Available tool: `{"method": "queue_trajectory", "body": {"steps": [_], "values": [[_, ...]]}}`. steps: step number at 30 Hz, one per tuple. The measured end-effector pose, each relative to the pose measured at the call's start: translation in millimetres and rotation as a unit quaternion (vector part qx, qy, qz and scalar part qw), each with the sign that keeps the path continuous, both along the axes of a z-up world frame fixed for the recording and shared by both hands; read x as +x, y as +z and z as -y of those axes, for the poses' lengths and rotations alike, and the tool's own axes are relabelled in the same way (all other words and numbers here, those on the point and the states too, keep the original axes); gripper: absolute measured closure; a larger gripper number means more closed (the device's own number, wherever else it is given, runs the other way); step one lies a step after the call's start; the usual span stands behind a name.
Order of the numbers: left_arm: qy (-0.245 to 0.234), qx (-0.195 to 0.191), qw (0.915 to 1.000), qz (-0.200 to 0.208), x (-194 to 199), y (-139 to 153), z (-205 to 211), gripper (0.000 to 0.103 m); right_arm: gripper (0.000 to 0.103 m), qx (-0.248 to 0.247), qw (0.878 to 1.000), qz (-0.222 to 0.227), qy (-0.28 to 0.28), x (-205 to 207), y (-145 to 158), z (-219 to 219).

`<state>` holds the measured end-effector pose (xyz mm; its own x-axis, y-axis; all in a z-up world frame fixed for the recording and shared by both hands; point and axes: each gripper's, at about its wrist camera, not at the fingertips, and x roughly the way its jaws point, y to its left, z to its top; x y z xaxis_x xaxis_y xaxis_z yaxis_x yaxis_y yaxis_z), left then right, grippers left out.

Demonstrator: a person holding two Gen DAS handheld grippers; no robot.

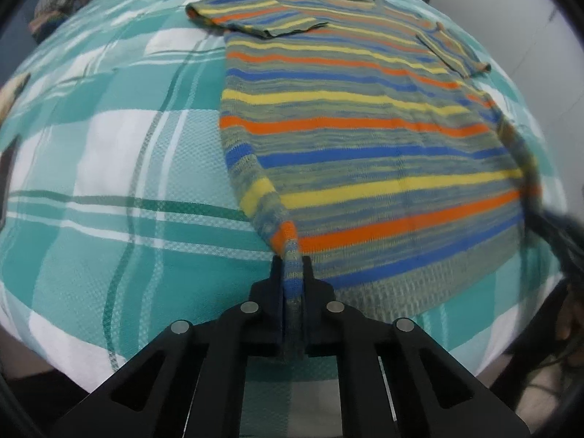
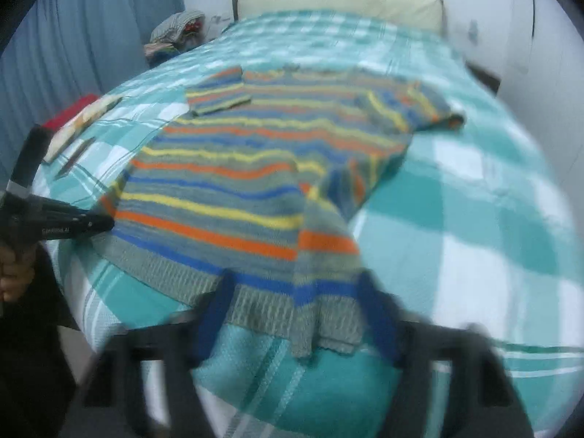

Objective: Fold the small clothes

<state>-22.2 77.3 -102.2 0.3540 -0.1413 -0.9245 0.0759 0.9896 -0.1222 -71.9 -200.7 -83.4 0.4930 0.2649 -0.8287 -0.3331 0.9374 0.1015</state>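
A striped knit sweater point(image 1: 350, 135) lies flat, hem toward you, in the middle of a bed covered by a teal and white checked bedspread point(image 1: 120, 168). Both short sleeves appear already turned in over the chest: one point(image 1: 252, 12) on the far left, the other point(image 1: 452, 51) on the far right. The body has not yet been folded in half, so by my reading most of the fold is still ahead.

Your left gripper point(image 1: 292, 273) is closed tight on the near left hem corner, with a narrow strip of knit pinched between its fingers and pulled up off the bedspread. Your right gripper point(image 2: 295, 314) straddles the near right hem corner point(image 2: 328, 306); its blue pads point(image 2: 215, 310) sit either side of the ribbed edge with visible gaps, so it does not look clamped yet, though the blur makes this uncertain.

The sweater's right side edge point(image 2: 350, 182) is already curled inward.

Beyond the collar the bedspread is bare up to the cream pillow point(image 2: 339, 2), giving room to carry the hem forward. On the left there is a pile of clothes point(image 2: 175, 34) near the curtain point(image 2: 91, 36), and flat items point(image 2: 84, 120) lie by the bed's left edge. The near edge of the bed is just below both grippers.
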Motion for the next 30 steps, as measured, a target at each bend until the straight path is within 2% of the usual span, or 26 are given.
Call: {"method": "queue_trajectory", "body": {"steps": [1, 2, 4, 8, 12, 17, 20, 22, 24, 26, 28, 30], "values": [[0.008, -0.018, 0.9998, -0.001, 0, 3, -6, 0.099, 0.099, 0.029, 0.999, -0.024, -0.029, 6, -4, 16], [0.012, -0.029, 0.9995, -0.002, -3, 4, -11, 0.099, 0.099, 0.055, 0.997, -0.034, -0.048, -7, -2, 43], [0.025, -0.073, 0.9970, -0.005, -9, 10, -28, 0.099, 0.099, 0.115, 0.987, -0.046, -0.102, -6, 6, 78], [0.044, -0.134, 0.9899, -0.019, -8, 8, -46, 0.099, 0.099, 0.242, 0.952, -0.085, -0.170, -12, 12, 147], [0.048, -0.153, 0.9867, -0.023, -5, 14, -53, 0.100, 0.099, 0.298, 0.927, -0.130, -0.190, -10, -6, 155], [0.029, -0.157, 0.9871, 0.004, -19, 46, -66, 0.100, 0.099, 0.371, 0.898, -0.159, -0.176, -28, 5, 156], [0.022, -0.152, 0.9882, 0.006, -26, 53, -70, 0.100, 0.099, 0.386, 0.891, -0.177, -0.161, -38, 10, 145], [0.019, -0.134, 0.9907, -0.003, -29, 43, -70, 0.100, 0.099, 0.390, 0.888, -0.186, -0.159, -45, 7, 140], [0.027, -0.114, 0.9929, -0.023, -28, 22, -71, 0.100, 0.099, 0.363, 0.897, -0.192, -0.165, -51, -3, 136], [0.042, -0.119, 0.9908, -0.049, -26, -5, -75, 0.100, 0.099, 0.338, 0.899, -0.209, -0.185, -56, -25, 133], [0.044, -0.121, 0.9907, -0.044, -28, -6, -75, 0.100, 0.099, 0.306, 0.906, -0.217, -0.197, -61, -42, 129], [0.037, -0.111, 0.9926, -0.033, -31, 0, -72, 0.100, 0.100, 0.295, 0.912, -0.210, -0.194, -64, -45, 124]]}}
